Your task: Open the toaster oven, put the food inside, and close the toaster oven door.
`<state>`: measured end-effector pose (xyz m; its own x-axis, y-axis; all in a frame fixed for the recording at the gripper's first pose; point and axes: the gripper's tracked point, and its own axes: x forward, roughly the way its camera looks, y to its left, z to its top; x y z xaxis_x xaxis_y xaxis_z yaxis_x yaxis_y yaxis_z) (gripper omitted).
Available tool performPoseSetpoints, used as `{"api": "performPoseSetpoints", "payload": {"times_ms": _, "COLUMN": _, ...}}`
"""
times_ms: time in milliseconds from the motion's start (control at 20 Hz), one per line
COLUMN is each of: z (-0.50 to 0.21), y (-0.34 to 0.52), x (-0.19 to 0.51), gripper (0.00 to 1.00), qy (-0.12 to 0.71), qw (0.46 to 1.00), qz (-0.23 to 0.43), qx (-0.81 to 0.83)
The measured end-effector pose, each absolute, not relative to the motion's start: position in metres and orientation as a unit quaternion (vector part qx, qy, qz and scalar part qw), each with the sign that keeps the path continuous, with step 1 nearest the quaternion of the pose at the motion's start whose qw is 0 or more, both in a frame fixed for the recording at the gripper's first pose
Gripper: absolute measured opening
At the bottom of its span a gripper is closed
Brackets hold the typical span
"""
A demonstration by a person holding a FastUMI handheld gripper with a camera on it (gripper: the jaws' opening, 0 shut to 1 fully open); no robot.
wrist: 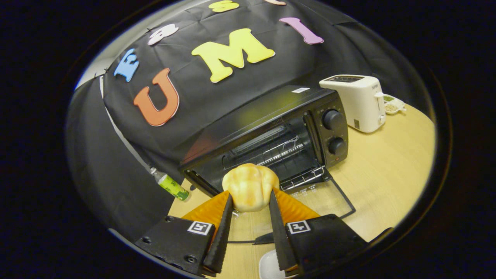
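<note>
A golden bread roll sits between my two fingers, and my gripper is shut on it, holding it in the air. Just beyond the roll stands a black toaster oven with its glass door folded down flat onto the wooden table. Its wire rack juts out a little over the door, to the right of the roll. Two round knobs sit on the oven's right panel.
A white pop-up toaster stands right of the oven, with a small dish of bits behind it. A small green-labelled bottle lies left of the oven. A white plate rim lies below my fingers on the table.
</note>
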<state>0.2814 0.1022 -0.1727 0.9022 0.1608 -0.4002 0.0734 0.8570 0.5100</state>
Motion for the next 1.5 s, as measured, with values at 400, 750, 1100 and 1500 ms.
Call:
{"api": "performPoseSetpoints", "payload": {"times_ms": 400, "z": -0.198, "y": 0.103, "x": 0.359, "gripper": 0.57, "qy": 0.219, "qw": 0.951, "qz": -0.021, "qx": 0.217}}
{"api": "performPoseSetpoints", "payload": {"times_ms": 750, "z": -0.214, "y": 0.106, "x": 0.398, "gripper": 0.57, "qy": 0.222, "qw": 0.949, "qz": -0.055, "qx": 0.216}}
{"api": "performPoseSetpoints", "payload": {"times_ms": 1100, "z": -0.220, "y": 0.099, "x": 0.406, "gripper": 0.71, "qy": 0.221, "qw": 0.955, "qz": -0.066, "qx": 0.188}}
{"api": "performPoseSetpoints", "payload": {"times_ms": 1500, "z": -0.198, "y": 0.109, "x": 0.379, "gripper": 0.92, "qy": 0.211, "qw": 0.965, "qz": -0.044, "qx": 0.147}}
